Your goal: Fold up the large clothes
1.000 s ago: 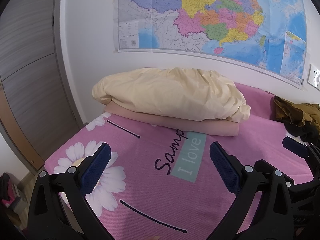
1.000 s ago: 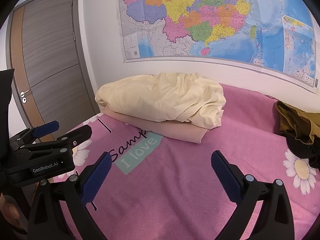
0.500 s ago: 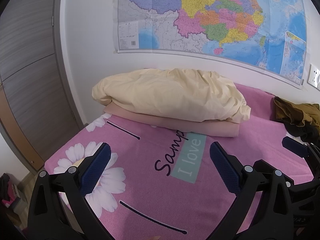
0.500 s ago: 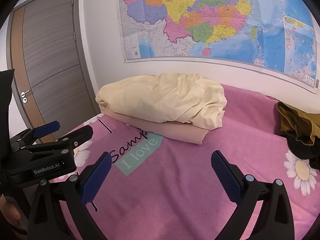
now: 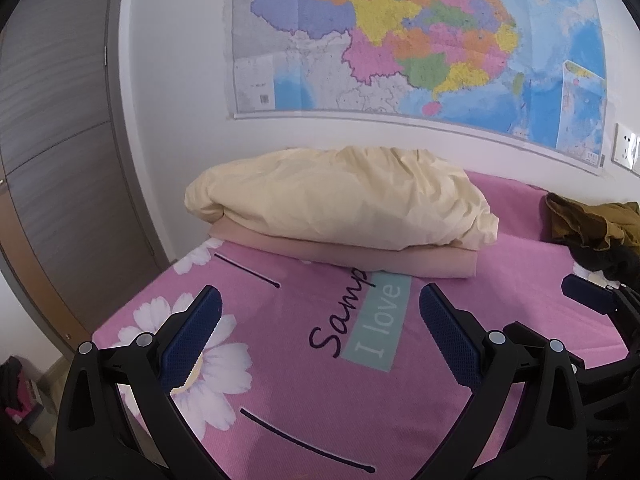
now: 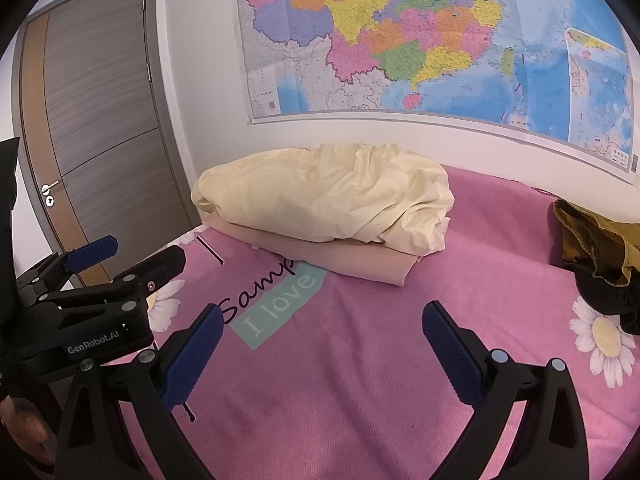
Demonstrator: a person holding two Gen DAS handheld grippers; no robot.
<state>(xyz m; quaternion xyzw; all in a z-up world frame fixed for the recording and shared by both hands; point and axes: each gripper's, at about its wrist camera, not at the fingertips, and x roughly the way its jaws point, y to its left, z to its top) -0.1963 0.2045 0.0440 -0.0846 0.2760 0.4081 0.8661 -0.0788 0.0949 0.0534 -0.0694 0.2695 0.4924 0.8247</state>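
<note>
A folded cream garment (image 5: pixel 340 200) lies on a folded beige one (image 5: pixel 360 254) at the far side of the pink bedspread (image 5: pixel 320 380); the stack also shows in the right wrist view (image 6: pixel 324 200). An unfolded olive-brown and black pile of clothes (image 5: pixel 592 228) lies at the right, also in the right wrist view (image 6: pixel 596 248). My left gripper (image 5: pixel 320 332) is open and empty above the bedspread. My right gripper (image 6: pixel 320 344) is open and empty too. The left gripper also shows at the left of the right wrist view (image 6: pixel 124 260).
A wall with a large colored map (image 5: pixel 420 40) stands behind the bed. A grey door (image 6: pixel 100 120) is at the left, past the bed's left edge. A wall socket (image 5: pixel 628 150) is at the right.
Both grippers have drifted very slightly; the stack sits a touch lower and closer in the right wrist view. Both grippers stay open and empty.
</note>
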